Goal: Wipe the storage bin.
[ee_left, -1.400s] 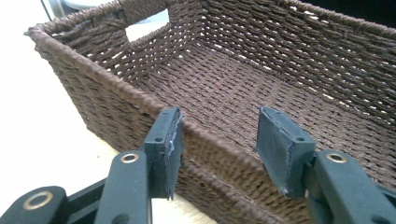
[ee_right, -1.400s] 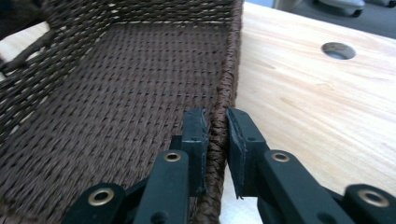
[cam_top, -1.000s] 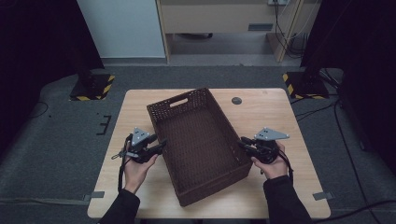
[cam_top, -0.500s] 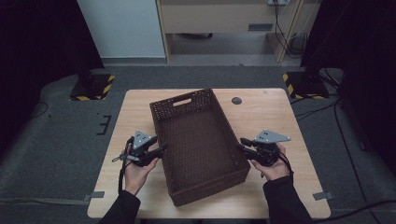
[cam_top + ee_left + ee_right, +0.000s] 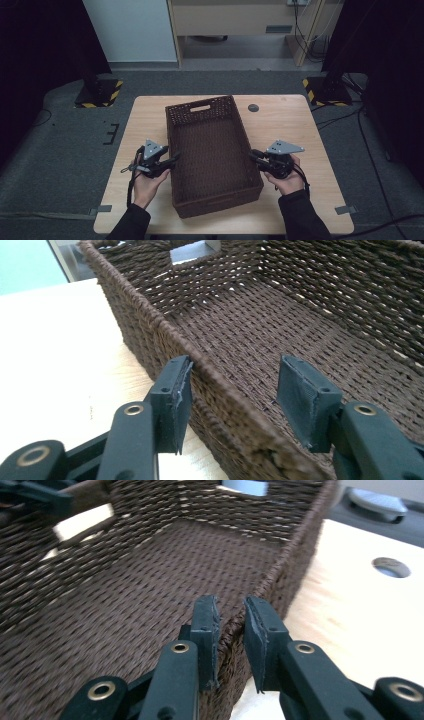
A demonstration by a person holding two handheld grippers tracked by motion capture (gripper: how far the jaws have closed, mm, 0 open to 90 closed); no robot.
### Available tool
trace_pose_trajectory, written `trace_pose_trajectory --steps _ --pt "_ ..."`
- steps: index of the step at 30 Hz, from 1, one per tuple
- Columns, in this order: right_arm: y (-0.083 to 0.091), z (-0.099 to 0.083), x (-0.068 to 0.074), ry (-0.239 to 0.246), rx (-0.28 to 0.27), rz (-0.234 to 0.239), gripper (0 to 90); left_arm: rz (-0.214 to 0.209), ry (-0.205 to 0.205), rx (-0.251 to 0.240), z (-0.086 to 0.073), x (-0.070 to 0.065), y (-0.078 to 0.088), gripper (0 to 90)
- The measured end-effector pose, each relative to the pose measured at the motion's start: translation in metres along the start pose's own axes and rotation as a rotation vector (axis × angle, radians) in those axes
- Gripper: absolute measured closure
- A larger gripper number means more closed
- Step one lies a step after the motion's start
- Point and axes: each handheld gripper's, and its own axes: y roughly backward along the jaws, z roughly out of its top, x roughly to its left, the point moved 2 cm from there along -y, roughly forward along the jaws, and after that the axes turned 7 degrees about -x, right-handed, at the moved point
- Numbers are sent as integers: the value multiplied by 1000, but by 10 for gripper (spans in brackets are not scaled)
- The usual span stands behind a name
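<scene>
- Left gripper (image 5: 172, 157): jaws just opening, spread astride the basket's left wall, outer pad touching.
- One basket (image 5: 212, 150): dark brown woven rope, rectangular, mid-table (image 5: 290, 125), which is pale wood.
- Right gripper (image 5: 254, 155): jaws just closing, pinching the right wall.

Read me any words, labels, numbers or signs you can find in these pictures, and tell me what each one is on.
None: no word, label, brand or number can be read.
The wicker basket is plain weave, with no tag in sight.
The wooden table carries no print, just a round hole.
The yellow-and-black hazard stripes on the floor stands are a warning pattern, not text.
The left gripper and the right gripper show no markings.
</scene>
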Motion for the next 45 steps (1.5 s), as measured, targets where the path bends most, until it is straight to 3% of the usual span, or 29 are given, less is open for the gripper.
trace_pose_trajectory --steps 3,10,13,19,25,27,29,31,34,38,45 --pt "3 1 5 -2 13 30 748 3 1 10 -1 3 0 483" --pt "-6 3 -1 10 -25 -36 657 3 1 36 0 6 -10 551" --pt "-11 2 -1 -6 -28 -29 661 2 13 29 1 9 -13 574" --pt "-15 1 4 1 -14 -37 693 -3 2 32 0 11 -10 544" --pt "-10 1 11 -10 0 -7 684 -18 -8 60 -3 12 -6 500" --pt "-10 3 12 0 6 -8 692 -33 7 59 -4 13 -7 497" --pt "-7 5 10 -13 -14 -8 646 -34 5 61 -4 13 -9 510" --pt "-2 8 4 -22 -62 -26 615 -25 -5 67 -2 13 -10 530" --pt "9 9 -9 -42 -87 -64 595 -20 -4 66 -2 15 -12 550" --pt "17 0 -28 -52 -58 -141 552 -24 2 66 -2 16 -13 560" --pt "32 -19 -51 -58 -26 -236 496 -18 -25 92 1 17 -15 573"
